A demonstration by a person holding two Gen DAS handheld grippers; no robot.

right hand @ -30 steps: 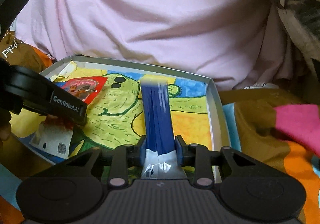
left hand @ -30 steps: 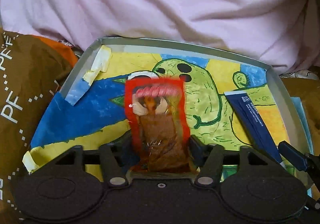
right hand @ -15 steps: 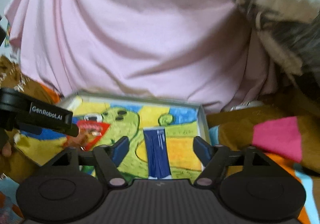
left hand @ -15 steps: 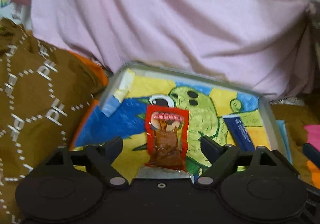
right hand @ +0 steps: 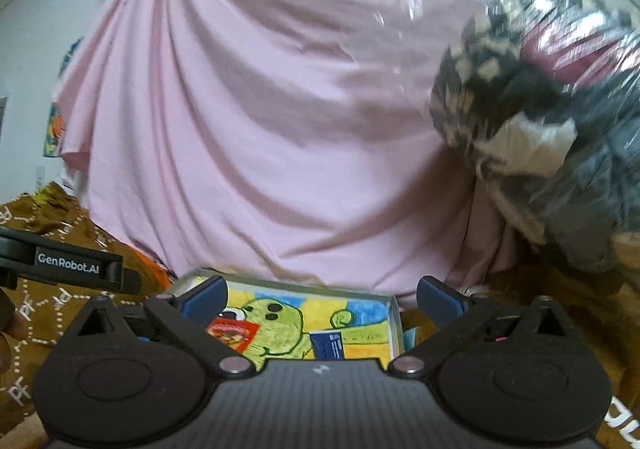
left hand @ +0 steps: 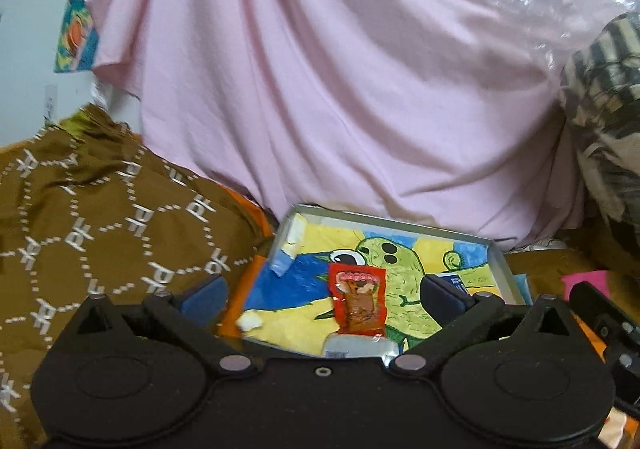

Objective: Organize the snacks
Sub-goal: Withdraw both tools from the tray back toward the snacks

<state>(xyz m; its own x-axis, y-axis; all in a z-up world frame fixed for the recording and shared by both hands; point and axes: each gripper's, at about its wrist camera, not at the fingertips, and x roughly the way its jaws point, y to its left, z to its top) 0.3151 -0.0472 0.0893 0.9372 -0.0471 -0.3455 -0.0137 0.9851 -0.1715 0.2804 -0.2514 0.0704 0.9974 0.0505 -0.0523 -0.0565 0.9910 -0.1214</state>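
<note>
A grey tray (left hand: 392, 220) lined with a bright cartoon drawing lies on the bedding. On its lining lies a red snack packet (left hand: 358, 299), and to its right a dark blue packet (right hand: 329, 345). My left gripper (left hand: 322, 295) hovers above and short of the tray, jaws opening wide; the red packet shows between the fingers, untouched by the pads. My right gripper (right hand: 321, 295) is likewise back from the tray (right hand: 394, 323), its jaws opening, holding nothing. The red packet (right hand: 232, 333) also appears there. The left gripper's body (right hand: 76, 269) shows at that view's left edge.
A large pink cloth (left hand: 340, 89) hangs behind the tray. Brown patterned fabric (left hand: 100, 229) lies to the left. A clear plastic bag of patterned textiles (right hand: 540, 149) bulges at the right. A pink patch (left hand: 586, 283) of bedding lies right of the tray.
Both grippers opened, letting go of the red and blue packets, then drew back and up from the tray. The packets stay lying on the tray lining.
</note>
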